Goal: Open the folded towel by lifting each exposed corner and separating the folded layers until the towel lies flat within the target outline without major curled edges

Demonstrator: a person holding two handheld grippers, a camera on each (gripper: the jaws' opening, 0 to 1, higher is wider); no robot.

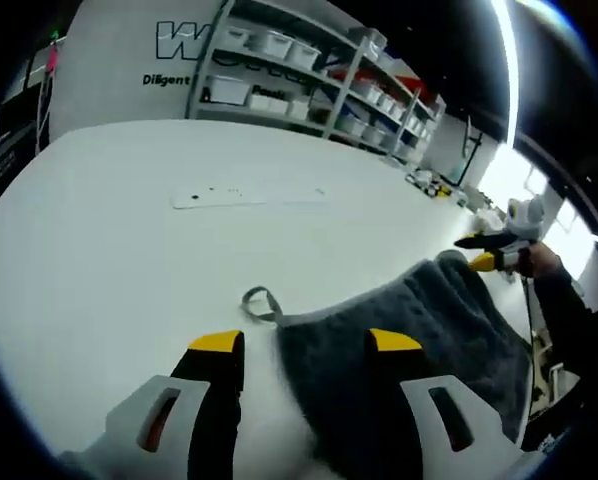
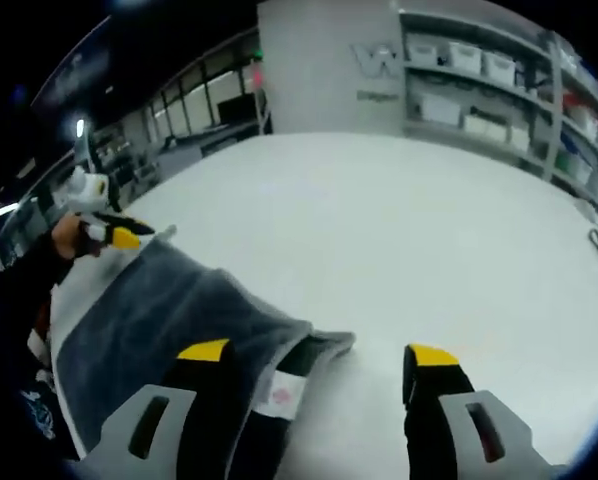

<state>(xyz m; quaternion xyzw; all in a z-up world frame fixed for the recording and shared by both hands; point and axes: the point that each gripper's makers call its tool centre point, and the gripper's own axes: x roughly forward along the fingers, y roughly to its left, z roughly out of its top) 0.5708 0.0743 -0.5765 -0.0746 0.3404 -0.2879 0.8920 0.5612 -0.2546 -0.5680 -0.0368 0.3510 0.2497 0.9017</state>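
A dark grey towel [image 1: 419, 330] lies folded on the white table [image 1: 129, 220], with a small hanging loop [image 1: 260, 300] at its near corner. My left gripper [image 1: 305, 342] stands open over that corner, the towel's edge running between its yellow-tipped jaws and under the right one. At the towel's far corner the right gripper [image 1: 494, 255] shows, held by a hand. In the right gripper view the towel [image 2: 159, 320] stretches away to the left, with a white label [image 2: 279, 390] at its near corner. My right gripper [image 2: 319, 352] is open there, its left jaw over the towel. The left gripper [image 2: 109, 235] sits at the far end.
A thin white strip [image 1: 249, 195] lies flat mid-table. Shelves with white bins [image 1: 309, 60] [image 2: 499, 70] stand behind the table. Small items [image 1: 429, 185] sit at the table's far edge. Bare table [image 2: 399, 230] spreads beyond the towel.
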